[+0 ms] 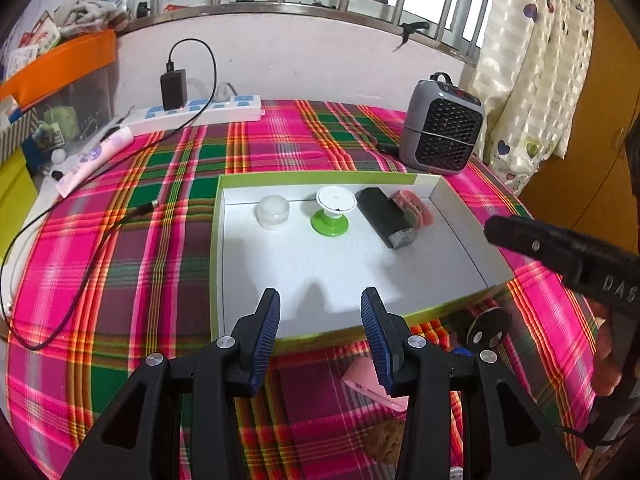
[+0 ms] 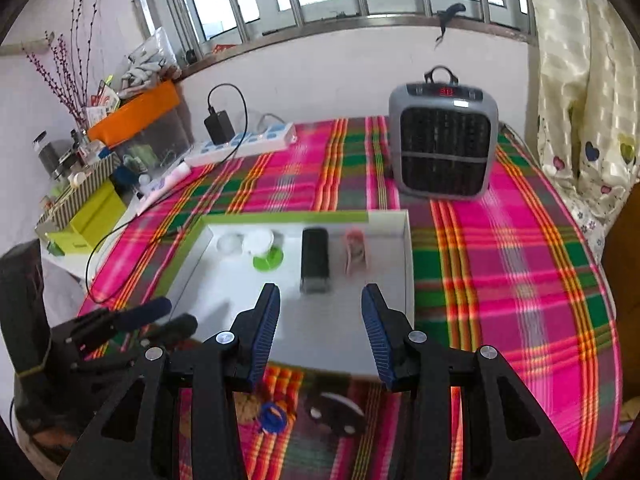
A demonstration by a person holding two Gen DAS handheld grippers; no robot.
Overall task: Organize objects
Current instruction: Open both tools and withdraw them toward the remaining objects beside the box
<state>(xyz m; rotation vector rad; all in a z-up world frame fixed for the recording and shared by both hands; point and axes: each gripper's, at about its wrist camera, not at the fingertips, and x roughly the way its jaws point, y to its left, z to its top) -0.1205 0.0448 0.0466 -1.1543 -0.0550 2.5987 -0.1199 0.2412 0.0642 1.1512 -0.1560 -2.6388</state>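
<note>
Both tools, left [image 1: 320, 300] and right [image 2: 320, 296], hang part open and empty over the tray [image 1: 320, 178], which holds a jar [image 1: 273, 211], stand [image 1: 334, 210], black block [image 1: 386, 218] and pink clip [image 1: 414, 206].

4 items line the tray's [image 1: 460, 224] far wall; heater [image 1: 440, 128] behind, perhaps touching.

Pink-green plaid cloth [image 1: 168, 184], green-rimmed white tray [image 1: 320, 178], grey heater [image 1: 440, 128], orange bin [image 1: 60, 64].
</note>
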